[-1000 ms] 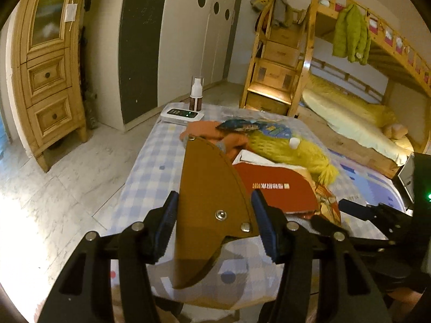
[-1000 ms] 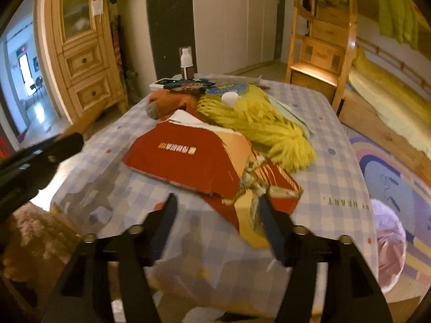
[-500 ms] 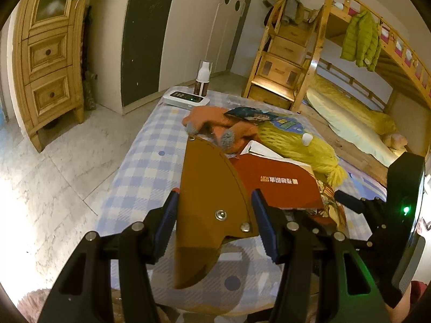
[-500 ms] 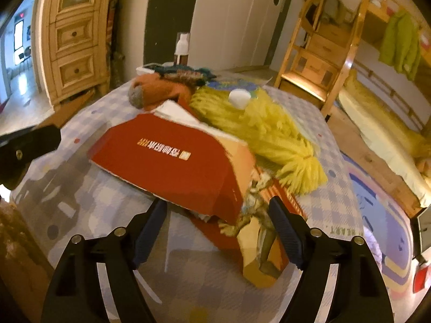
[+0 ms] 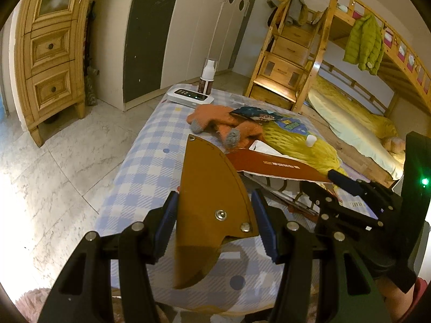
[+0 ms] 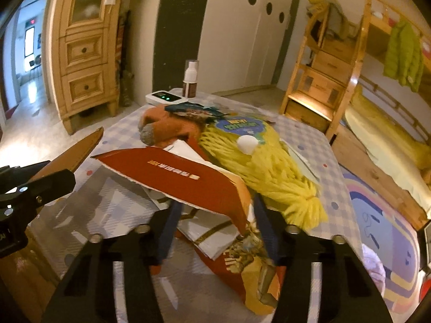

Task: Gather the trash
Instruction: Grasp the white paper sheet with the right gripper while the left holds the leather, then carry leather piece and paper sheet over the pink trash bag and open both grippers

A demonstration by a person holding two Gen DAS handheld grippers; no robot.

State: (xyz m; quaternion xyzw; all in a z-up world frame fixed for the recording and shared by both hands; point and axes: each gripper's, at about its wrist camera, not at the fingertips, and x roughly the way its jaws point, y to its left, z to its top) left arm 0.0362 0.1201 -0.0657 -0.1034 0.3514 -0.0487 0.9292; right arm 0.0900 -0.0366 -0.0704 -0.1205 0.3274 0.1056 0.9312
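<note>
My left gripper is shut on a brown leather sheath and holds it above the near end of the checked table. The sheath tip also shows in the right wrist view. My right gripper has its fingers on either side of a torn red cardboard box and the printed paper under it; the box front looks raised off the cloth. In the left wrist view the right gripper reaches the red box from the right.
A yellow mop head with a white cap, an orange plush toy and printed wrappers lie mid-table. A spray bottle and white device stand at the far end. Bunk bed at right, cabinet at left.
My right gripper has moved forward and closed in around the red box's near edge, and the box has tilted up. My left gripper still holds the sheath, view shifted slightly.
</note>
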